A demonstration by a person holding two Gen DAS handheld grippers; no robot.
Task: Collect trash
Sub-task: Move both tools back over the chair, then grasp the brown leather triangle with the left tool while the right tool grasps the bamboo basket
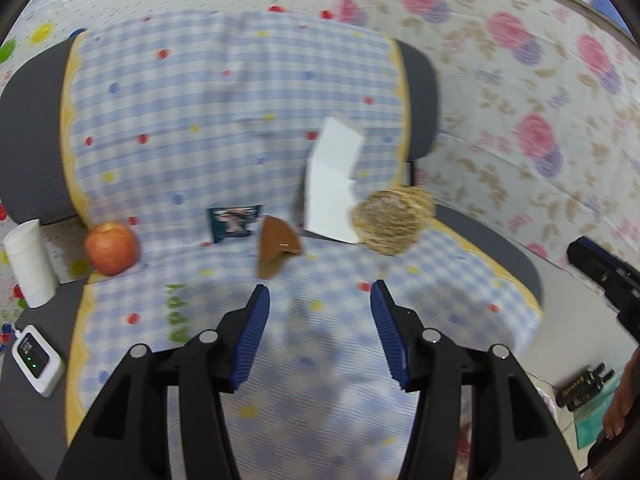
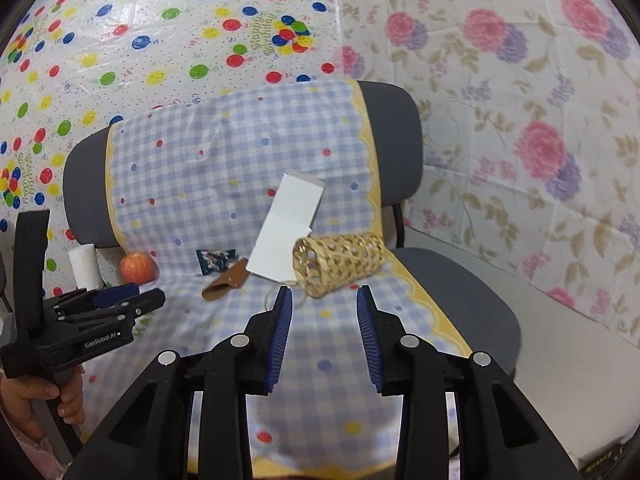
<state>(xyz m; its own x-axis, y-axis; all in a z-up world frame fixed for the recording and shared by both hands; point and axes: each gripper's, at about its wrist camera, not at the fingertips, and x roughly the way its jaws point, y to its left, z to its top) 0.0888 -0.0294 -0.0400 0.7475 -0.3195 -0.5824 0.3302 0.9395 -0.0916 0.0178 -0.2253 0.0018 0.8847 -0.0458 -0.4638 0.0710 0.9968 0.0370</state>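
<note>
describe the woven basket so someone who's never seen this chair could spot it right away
Find the grey chair draped with a blue checked cloth. On the seat, toward its right edge near the backrest, the woven straw basket lies on its side, just right of a white folded card. It is the only tan, openwork cylinder there, unlike the flat brown scrap and round apple.

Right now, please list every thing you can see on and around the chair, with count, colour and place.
chair: one, grey, under a blue checked cloth.
woven basket: one, straw, on its side at the seat's right.
white card: one, folded, leaning on the backrest.
brown scrap: one, mid-seat.
small packet: one, dark, against the backrest.
apple: one, red, at the seat's left.
paper roll: one, white, left of the apple.
small device: one, white, left of the seat.
left claw: open, empty.
right claw: open, empty.
</note>
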